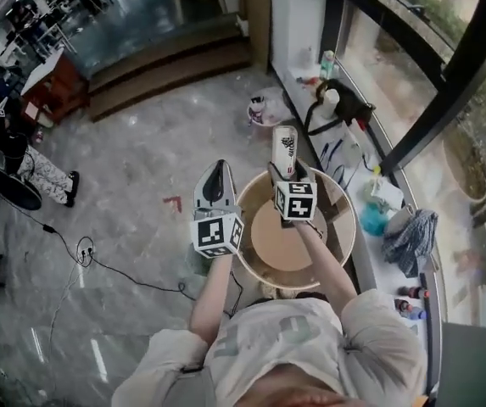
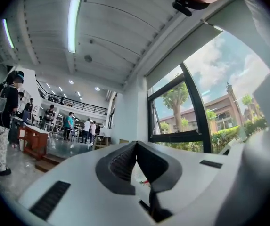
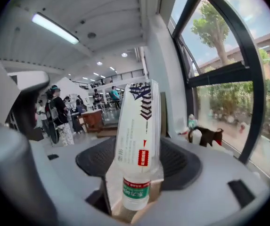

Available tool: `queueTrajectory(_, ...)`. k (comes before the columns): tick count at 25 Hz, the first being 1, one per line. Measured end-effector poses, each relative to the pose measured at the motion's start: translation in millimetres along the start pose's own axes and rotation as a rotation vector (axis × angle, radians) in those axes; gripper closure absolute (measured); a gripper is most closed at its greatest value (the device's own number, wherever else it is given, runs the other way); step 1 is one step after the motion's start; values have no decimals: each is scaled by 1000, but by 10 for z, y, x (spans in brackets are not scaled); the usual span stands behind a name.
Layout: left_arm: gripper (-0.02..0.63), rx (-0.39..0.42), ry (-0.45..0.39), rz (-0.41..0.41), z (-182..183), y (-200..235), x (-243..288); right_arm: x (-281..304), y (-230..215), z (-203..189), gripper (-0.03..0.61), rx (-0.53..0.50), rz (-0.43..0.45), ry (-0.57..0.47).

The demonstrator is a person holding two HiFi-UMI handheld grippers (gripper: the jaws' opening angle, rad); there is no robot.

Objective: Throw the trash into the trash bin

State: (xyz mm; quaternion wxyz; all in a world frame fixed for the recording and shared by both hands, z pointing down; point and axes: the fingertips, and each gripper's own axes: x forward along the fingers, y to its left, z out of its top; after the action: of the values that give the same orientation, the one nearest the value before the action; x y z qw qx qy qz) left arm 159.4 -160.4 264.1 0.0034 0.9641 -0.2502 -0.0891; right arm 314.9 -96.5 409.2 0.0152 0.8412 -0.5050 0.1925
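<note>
My right gripper (image 1: 287, 175) is shut on a clear plastic bottle (image 1: 285, 145) with a white label. The bottle points away from me, its cap end down between the jaws (image 3: 137, 166); in the right gripper view the bottle (image 3: 137, 140) stands upright in the middle. It hangs over the far rim of a round trash bin (image 1: 336, 197) with a pale rim and brown inside, right in front of me. My left gripper (image 1: 215, 185) is left of the bin over the floor, shut with nothing in it; its fingertips (image 2: 135, 145) meet at a point.
A window ledge (image 1: 395, 270) runs along the right with bottles, a blue cloth (image 1: 412, 236) and a black bag (image 1: 340, 108). A plastic bag of rubbish (image 1: 264, 108) lies on the floor beyond the bin. A cable (image 1: 86, 248), a red scrap (image 1: 172, 202) and steps (image 1: 166, 66) are on the left.
</note>
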Motion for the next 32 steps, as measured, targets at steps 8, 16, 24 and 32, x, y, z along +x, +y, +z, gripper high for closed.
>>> queueTrajectory(8, 601, 86, -153, 132, 857, 406, -85, -334, 990, 1548, 282, -102, 241, -316)
queueTrajectory(16, 601, 87, -183, 231, 979, 586, -322, -620, 1412, 1864, 282, -128, 387, -400)
queueTrajectory(24, 601, 100, -190, 267, 1052, 514, -494, -740, 1554, 1819, 282, -131, 460, -396)
queueTrajectory(32, 601, 98, -189, 353, 1050, 723, -879, -806, 1918, 1530, 282, -124, 551, -338)
